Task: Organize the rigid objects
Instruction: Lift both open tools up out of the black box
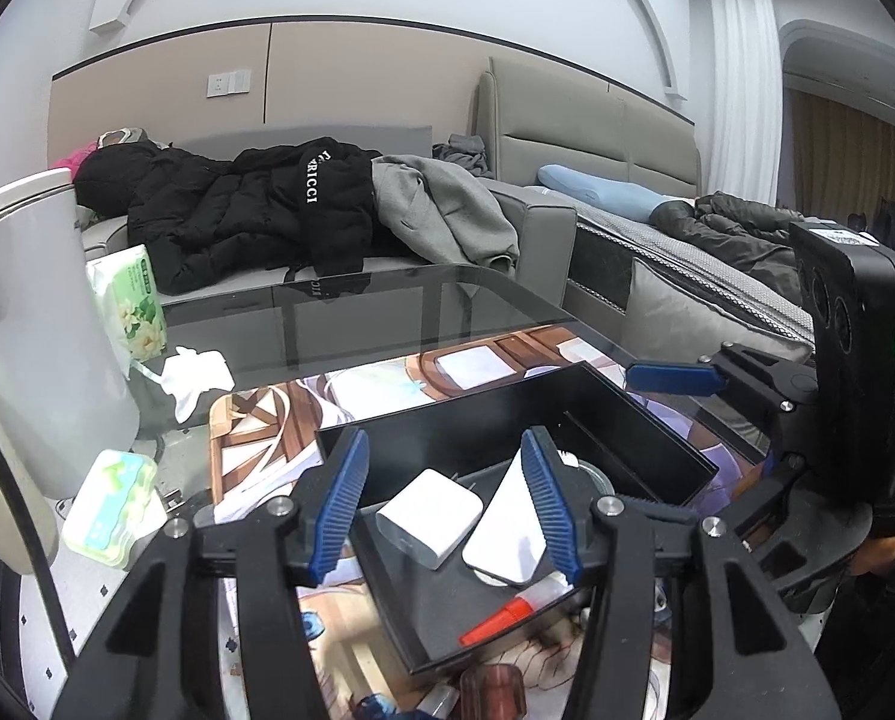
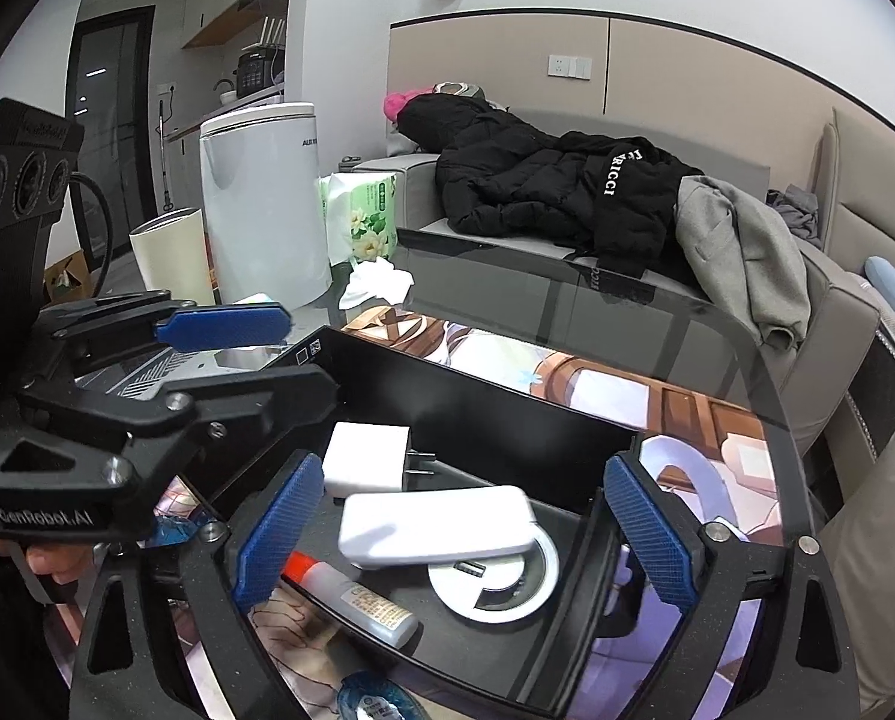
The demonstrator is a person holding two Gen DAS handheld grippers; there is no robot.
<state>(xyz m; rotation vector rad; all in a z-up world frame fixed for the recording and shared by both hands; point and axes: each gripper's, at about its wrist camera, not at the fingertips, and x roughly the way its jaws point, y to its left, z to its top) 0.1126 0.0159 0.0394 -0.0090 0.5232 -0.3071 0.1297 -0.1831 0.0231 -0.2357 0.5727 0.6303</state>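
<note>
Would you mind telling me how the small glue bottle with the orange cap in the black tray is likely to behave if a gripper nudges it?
The glue bottle lies on its side and looks round, so it would probably roll. Its smooth plastic may slide on the black tray. It looks small and likely light, and the flat white case right beside it could block it.

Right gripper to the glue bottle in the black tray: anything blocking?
Nothing visible. The right gripper hangs open over the black tray; the glue bottle lies exposed near its left finger. The white power bank lies beside the bottle, not over it.
</note>
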